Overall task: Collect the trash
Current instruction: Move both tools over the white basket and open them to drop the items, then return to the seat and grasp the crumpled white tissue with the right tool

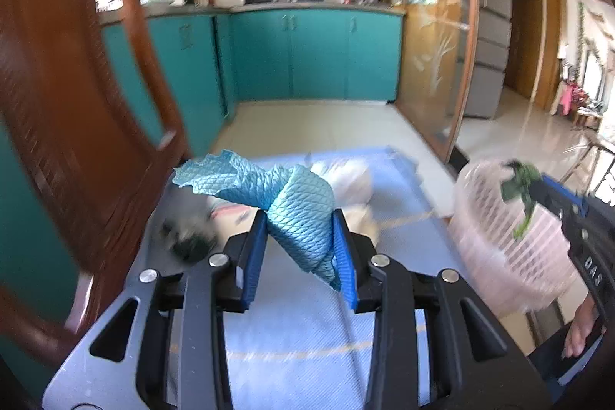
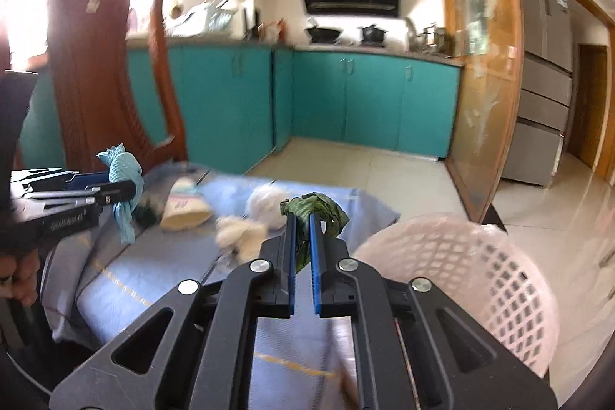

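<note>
A: From the left side, the left gripper has its fingers pinching a blue cloth, lifted over the bench.

B: And from the right, the right gripper has its fingers pressed onto a green leaf, beside the basket.

A: Carrying step, I'd say. Next, over the basket, then let go.

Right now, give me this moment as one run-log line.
left gripper: shut on blue cloth | right gripper: shut on green leaf | pink basket: beside right gripper | white wads: on table
</note>
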{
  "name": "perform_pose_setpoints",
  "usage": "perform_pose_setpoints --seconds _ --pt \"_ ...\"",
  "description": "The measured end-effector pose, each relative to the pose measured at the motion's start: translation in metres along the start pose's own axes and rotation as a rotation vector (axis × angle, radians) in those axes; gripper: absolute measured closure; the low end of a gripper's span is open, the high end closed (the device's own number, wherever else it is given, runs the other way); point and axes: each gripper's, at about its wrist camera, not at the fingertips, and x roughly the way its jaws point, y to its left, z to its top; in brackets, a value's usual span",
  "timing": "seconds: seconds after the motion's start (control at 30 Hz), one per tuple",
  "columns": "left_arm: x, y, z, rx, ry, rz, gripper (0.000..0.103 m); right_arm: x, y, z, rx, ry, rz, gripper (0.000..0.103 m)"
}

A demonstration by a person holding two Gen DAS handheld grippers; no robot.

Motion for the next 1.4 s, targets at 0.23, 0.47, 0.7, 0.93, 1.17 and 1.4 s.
perform_pose_setpoints --seconds 0.23,0.47,0.7,0.93,1.17,1.4 --pt "0.026 -0.069 0.030 0.091 0.005 -0.201 0.068 0.009 -0.085 -0.020 0.219 0.144 -0.215 0.096" --pt "0.077 -0.151 0.027 0.155 0.132 -0.496 0.067 0.015 -0.140 -0.048 0.436 0.263 -0.278 0.074" --pt "0.085 -0.163 0.024 0.174 0.141 -0.567 0.033 0.015 -0.144 -0.052 0.465 0.269 -0.317 0.048" --pt "0.082 -0.069 0.022 0.059 0.089 -0.146 0.032 0.020 -0.083 -0.023 0.225 0.173 -0.202 0.048" --pt "0.074 0.053 0.019 -0.064 0.106 0.144 0.033 0.105 0.035 0.007 -0.029 0.276 0.162 0.036" --pt "0.070 0.081 0.020 -0.084 0.105 0.175 0.033 0.186 0.106 -0.004 -0.175 0.387 0.168 0.031"
